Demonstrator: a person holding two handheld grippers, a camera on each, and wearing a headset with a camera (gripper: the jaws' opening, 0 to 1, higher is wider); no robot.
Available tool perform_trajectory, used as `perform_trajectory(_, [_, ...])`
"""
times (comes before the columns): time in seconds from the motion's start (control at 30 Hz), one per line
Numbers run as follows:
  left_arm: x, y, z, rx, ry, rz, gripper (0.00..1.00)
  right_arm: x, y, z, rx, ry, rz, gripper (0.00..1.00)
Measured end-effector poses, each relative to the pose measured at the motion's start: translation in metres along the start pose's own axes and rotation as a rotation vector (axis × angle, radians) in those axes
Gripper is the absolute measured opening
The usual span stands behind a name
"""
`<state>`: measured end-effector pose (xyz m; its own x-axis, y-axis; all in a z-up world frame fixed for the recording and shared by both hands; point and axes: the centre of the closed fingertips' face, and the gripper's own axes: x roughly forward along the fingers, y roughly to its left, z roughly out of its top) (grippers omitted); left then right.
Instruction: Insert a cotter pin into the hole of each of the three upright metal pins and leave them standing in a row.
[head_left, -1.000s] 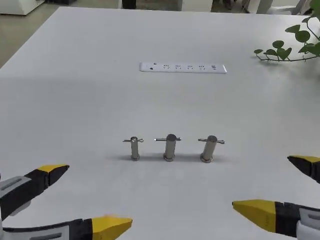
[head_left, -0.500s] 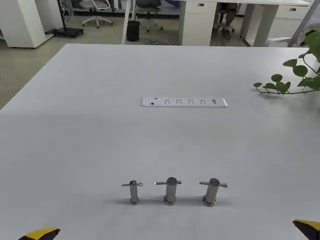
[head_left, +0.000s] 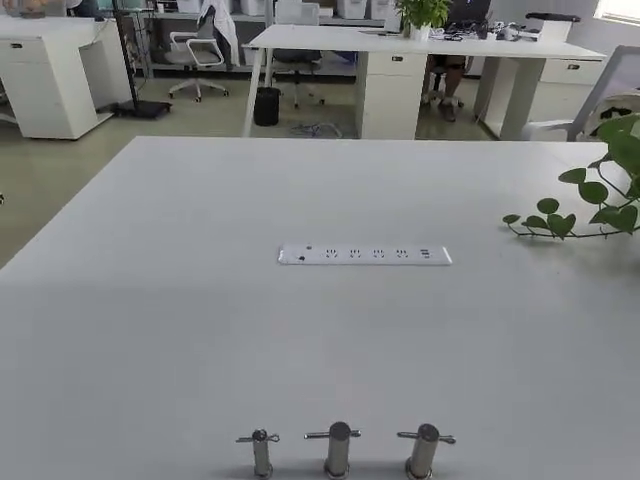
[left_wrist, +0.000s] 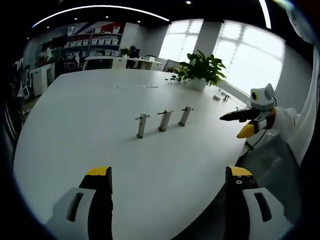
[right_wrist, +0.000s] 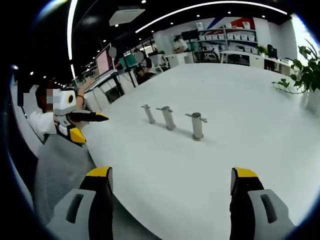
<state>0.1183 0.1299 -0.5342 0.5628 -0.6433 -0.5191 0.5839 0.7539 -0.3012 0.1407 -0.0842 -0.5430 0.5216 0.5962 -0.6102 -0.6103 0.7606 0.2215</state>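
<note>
three metal pins (head_left: 338, 450), upright in a row near the front edge of the table (head_left: 320, 340) in the head view. long axes vertical, bases on the tabletop, each apart from its neighbour.

three cotter pins (head_left: 332, 434), one through the head of each metal pin, lying level and roughly along the line of the row.

one left claw (left_wrist: 168, 173): jaws spread wide, nothing between them. the row lies ahead and well apart, with the thin end pin (left_wrist: 142, 125) closest to it.

one right claw (right_wrist: 171, 173): jaws spread wide, nothing between them. the row lies ahead and well apart, with the thick end pin (right_wrist: 197, 126) closest to it.

the row sits between the two claws, and neither is clearly the nearer.

judgement: every hole looks filled and the row looks straight, so the task reads as complete. any further reach would come in from the front, across the cotter pins' axis. a knock at a head could topple a pin.

open room: bare tabletop on all sides of the row. one power strip (head_left: 365, 255) lies well behind it and one plant (head_left: 590, 200) stands far off to the right. the table's front edge is the only close limit.
</note>
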Motion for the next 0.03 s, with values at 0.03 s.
perform_trajectory(0.03, [0.0003, -0.0029, -0.0009, -0.024, 0.001, -0.014, 0.92, 0.001, 0.0013, 0.0001, -0.004, 0.006, 0.006, 0.96])
